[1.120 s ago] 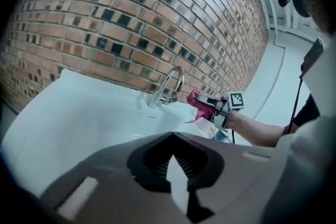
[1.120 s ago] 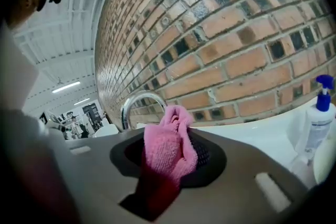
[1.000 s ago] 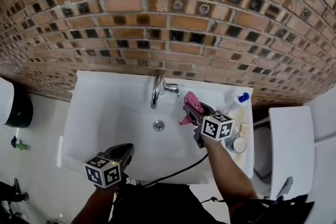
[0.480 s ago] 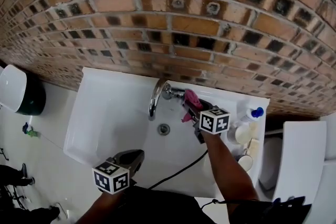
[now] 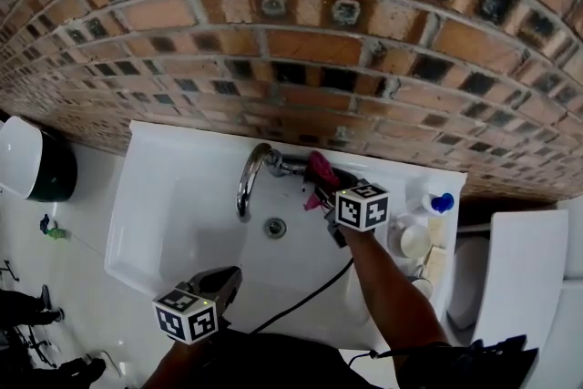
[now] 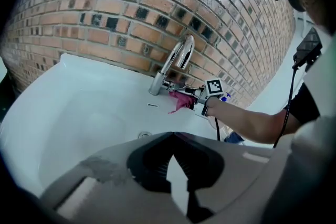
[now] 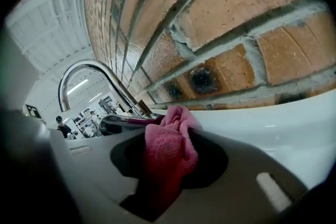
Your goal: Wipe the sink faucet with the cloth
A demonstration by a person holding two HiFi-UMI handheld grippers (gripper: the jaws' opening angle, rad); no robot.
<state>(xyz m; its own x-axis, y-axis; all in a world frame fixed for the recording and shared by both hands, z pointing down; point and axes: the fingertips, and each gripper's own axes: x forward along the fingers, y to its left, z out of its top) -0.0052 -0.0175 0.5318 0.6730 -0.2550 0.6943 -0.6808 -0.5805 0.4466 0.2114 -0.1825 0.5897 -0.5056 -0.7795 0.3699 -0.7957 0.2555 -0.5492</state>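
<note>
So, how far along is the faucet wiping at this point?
Done: the pink cloth is clamped in the right gripper. In hand: cloth sits at the side lever of the faucet. Left: the curved spout, with no cloth on it. The left gripper is shut, empty, by the sink front edge.

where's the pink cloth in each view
Head view: pink cloth centre, just right of the faucet's base, near the brick wall.
Left gripper view: cloth centre, right of the faucet's base, above the basin.
Right gripper view: cloth lower centre, clamped in the right gripper.
Shared landmark: the chrome faucet, always just left of the cloth.
</note>
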